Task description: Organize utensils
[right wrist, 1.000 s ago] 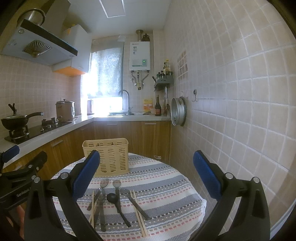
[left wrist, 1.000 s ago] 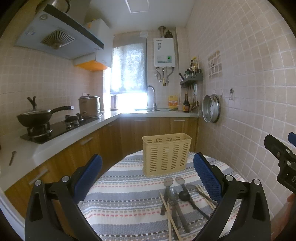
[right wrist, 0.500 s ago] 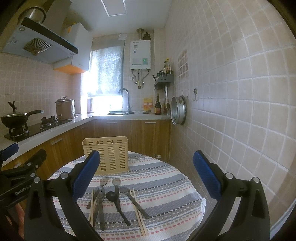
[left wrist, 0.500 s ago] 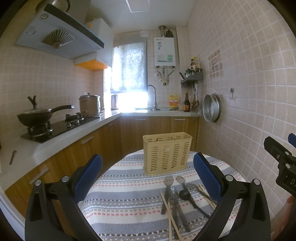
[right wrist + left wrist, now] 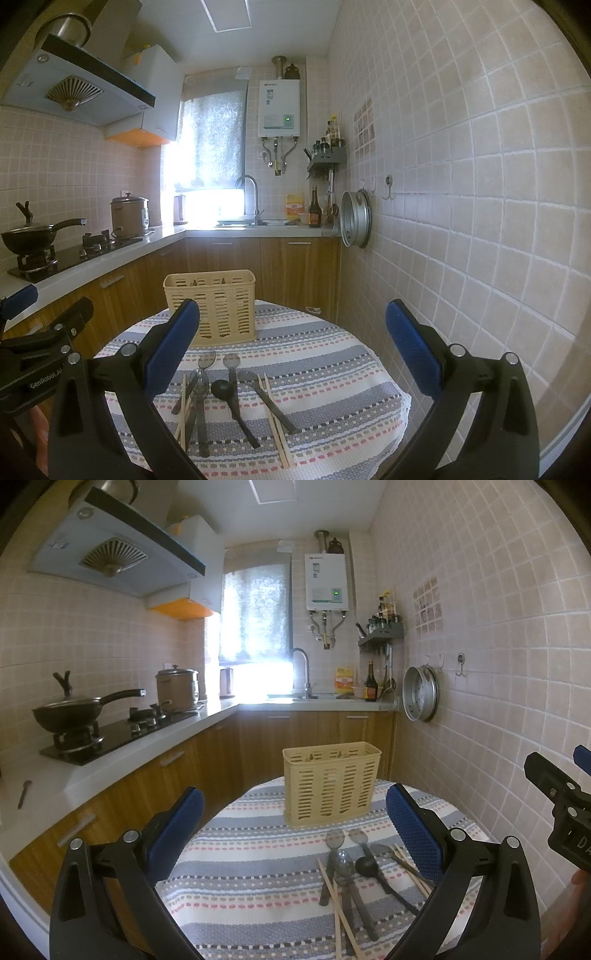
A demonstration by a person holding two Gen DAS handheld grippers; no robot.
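Holding: I have both grippers raised over the round table [image 5: 258, 871], neither touching anything.
Left gripper [image 5: 294, 827]: jaws spread wide, blue pads [image 5: 173, 834] well apart, nothing between them.
Right gripper [image 5: 292, 343]: jaws spread wide too, and empty; in the left view I see it at the right edge.
Utensils [image 5: 229, 402]: a loose bunch lying flat on the striped cloth, on my side of the basket.
Spoons [image 5: 231, 363]: several, bowls pointing toward the basket, handles toward me; two overlap at the left of the bunch.
Ladle [image 5: 221, 387]: small, black, in the middle, its handle slanting right and toward me.
Chopsticks [image 5: 275, 424]: one pair at the right of the bunch beside a dark spoon handle, another pair at the left crossing the spoons there.
Basket [image 5: 210, 306]: cream, slotted, upright at the far side of the table; I cannot tell what, if anything, stands inside.
Counter [image 5: 147, 746]: along the left wall, with a black pan [image 5: 66, 710] on the hob and a rice cooker [image 5: 176, 688] behind.
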